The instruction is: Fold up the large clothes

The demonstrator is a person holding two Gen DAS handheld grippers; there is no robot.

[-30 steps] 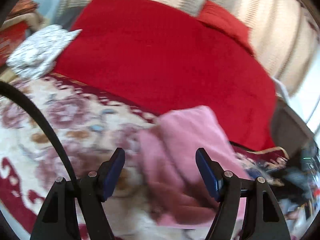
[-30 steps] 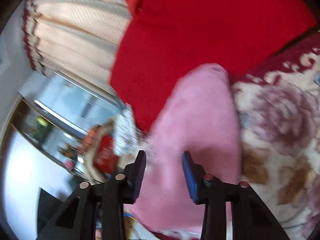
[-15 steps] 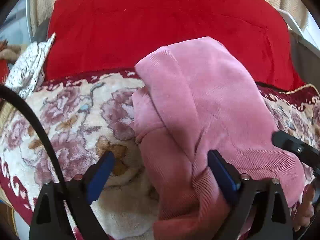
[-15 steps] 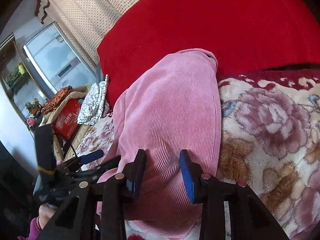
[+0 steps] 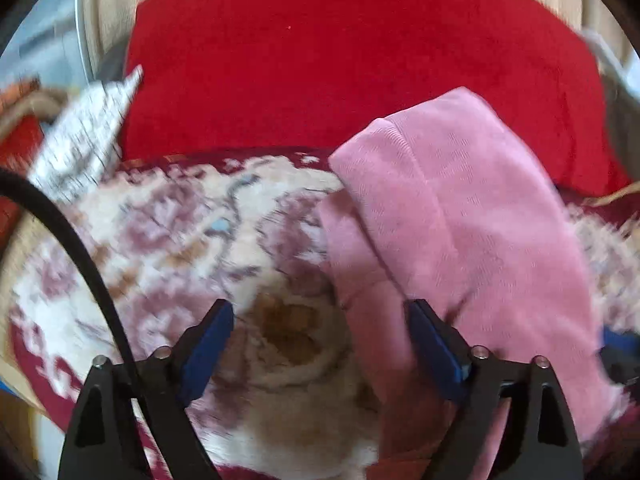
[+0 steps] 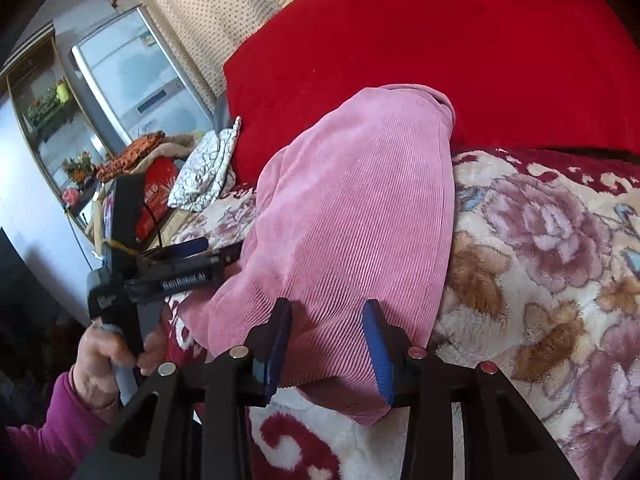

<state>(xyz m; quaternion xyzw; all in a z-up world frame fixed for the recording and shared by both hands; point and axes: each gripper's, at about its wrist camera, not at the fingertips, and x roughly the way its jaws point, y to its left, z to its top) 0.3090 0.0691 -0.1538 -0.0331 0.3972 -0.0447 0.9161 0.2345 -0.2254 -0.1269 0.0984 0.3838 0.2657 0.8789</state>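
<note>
Now pink garment [image 6: 352, 216] between right gripper [image 6: 326, 344] jaws, jaws opening.

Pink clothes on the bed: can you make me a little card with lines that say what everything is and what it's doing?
garment: pink, ribbed, doubled over, lying on the blanket
blanket: fluffy, flowery, under the garment
red cover: behind the garment, touching its far end
white cloth: patterned, off to the side, apart from the garment
right gripper: fingers shut on the garment's near edge
left gripper: fingers wide and closing; the garment's side edge is between them, not pinched
hand: holds the left gripper's handle
</note>
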